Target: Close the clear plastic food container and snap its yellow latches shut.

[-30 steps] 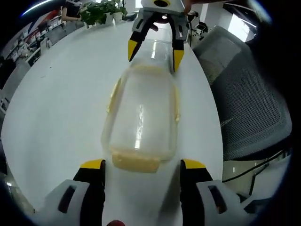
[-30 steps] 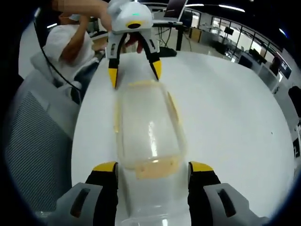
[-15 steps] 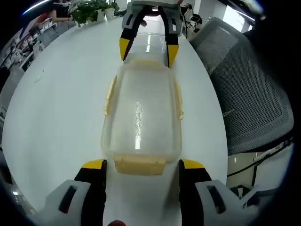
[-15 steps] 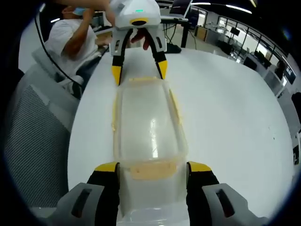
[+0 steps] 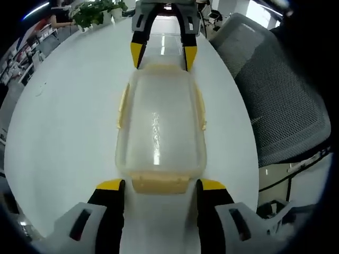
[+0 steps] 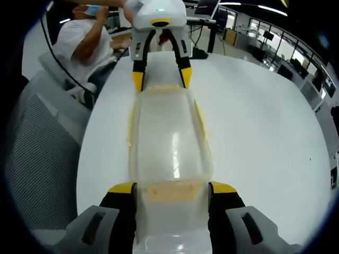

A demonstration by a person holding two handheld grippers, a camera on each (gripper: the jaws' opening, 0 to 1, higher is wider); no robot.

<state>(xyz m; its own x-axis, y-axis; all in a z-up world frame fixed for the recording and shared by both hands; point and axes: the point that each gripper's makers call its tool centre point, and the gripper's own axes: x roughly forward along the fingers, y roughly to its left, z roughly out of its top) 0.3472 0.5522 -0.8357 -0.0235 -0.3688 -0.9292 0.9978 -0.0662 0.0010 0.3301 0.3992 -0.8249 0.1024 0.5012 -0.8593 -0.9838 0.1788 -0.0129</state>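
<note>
Container (image 5: 160,126) lies lengthwise on the white table (image 5: 69,127), bracketed end to end by both tongs, likely to pin it while the end latches get pressed. Left tongs (image 5: 160,186) and right tongs (image 6: 169,189) each stand wide open, gripping nothing, straddling a yellow end latch (image 5: 160,182) (side latches look unsnapped). Clear body, lid on.

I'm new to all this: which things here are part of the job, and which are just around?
In the job:
- clear container
- its yellow end latch
- left gripper
- right gripper

Just around:
- white table
- mesh chair
- potted plant
- seated person
</note>
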